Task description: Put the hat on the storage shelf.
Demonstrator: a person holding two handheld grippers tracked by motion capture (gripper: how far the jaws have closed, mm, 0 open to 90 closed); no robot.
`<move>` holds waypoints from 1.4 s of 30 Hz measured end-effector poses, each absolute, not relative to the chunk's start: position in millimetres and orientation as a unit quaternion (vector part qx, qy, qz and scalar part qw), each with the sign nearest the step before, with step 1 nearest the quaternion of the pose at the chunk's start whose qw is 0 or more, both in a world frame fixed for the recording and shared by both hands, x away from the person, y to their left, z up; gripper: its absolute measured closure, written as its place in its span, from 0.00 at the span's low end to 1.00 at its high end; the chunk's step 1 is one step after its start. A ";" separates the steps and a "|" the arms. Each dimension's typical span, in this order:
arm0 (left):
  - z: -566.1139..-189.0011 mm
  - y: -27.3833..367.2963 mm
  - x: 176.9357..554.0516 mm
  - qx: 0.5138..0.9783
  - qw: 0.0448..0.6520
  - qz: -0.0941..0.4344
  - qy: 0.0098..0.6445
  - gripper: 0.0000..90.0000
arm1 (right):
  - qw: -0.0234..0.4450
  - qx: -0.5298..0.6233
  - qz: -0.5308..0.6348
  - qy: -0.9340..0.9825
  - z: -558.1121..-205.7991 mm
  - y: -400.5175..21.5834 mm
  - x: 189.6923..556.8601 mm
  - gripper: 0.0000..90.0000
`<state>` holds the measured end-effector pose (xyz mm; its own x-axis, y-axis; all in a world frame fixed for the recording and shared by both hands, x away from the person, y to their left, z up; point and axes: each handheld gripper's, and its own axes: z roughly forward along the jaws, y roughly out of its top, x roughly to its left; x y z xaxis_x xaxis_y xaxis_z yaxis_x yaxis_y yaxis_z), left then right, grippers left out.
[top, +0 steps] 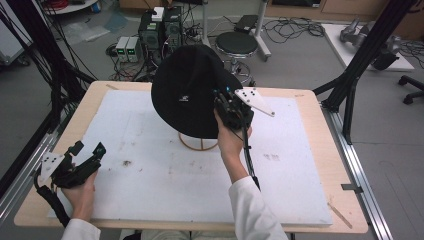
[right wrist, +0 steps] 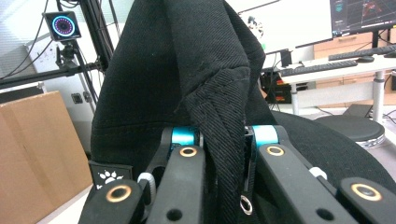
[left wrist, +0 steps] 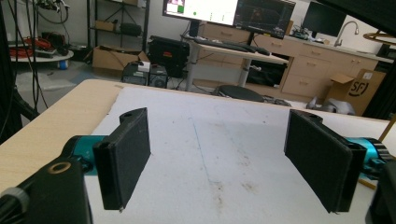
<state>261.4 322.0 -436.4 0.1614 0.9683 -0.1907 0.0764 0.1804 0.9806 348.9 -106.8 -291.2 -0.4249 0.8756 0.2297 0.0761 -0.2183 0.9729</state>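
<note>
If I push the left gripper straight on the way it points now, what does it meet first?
Nothing close: the left gripper stands open over the bare white mat, with no object between the jaws. Its line looks free to the table's far edge, though depth is unclear.

A light wooden table (top: 320,165) carries a white foam sheet (top: 150,175) covering most of its top. On the sheet, left of the right gripper (top: 227,107), stands a wooden ring base (top: 197,145).

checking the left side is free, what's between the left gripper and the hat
Only bare white mat with a few dark smudges lies between the open left gripper and the hat, as the high view shows.
</note>
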 end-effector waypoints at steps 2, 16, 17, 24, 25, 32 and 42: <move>-436.3 321.8 261.3 0.506 0.570 0.392 0.516 0.25 | 0.310 0.441 0.644 0.543 -291.6 -107.0 349.3 0.96; -436.3 322.6 260.9 0.503 0.571 0.392 0.518 0.25 | 0.302 0.446 0.643 0.545 -291.4 -111.2 350.8 0.90; -436.2 322.4 261.0 0.501 0.572 0.392 0.518 0.25 | 0.302 0.446 0.642 0.546 -291.5 -111.6 351.3 0.89; -436.2 322.5 260.9 0.505 0.570 0.392 0.516 0.25 | 0.294 0.442 0.649 0.546 -291.3 -113.8 352.3 0.80; -436.2 322.6 260.8 0.505 0.570 0.392 0.516 0.25 | 0.293 0.438 0.650 0.547 -290.9 -114.0 351.8 0.78; -435.8 323.4 259.6 0.501 0.569 0.396 0.517 0.25 | 0.307 0.419 0.655 0.549 -287.1 -114.2 346.7 0.64; -435.8 322.4 260.4 0.502 0.570 0.395 0.517 0.25 | 0.312 0.422 0.655 0.544 -285.5 -117.6 345.8 0.49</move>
<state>260.4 322.4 -435.8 0.1534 0.9692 -0.1924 0.0683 0.1839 0.9806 345.8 -117.6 -285.5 -0.4497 0.8675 0.2126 0.0495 -0.2134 0.9757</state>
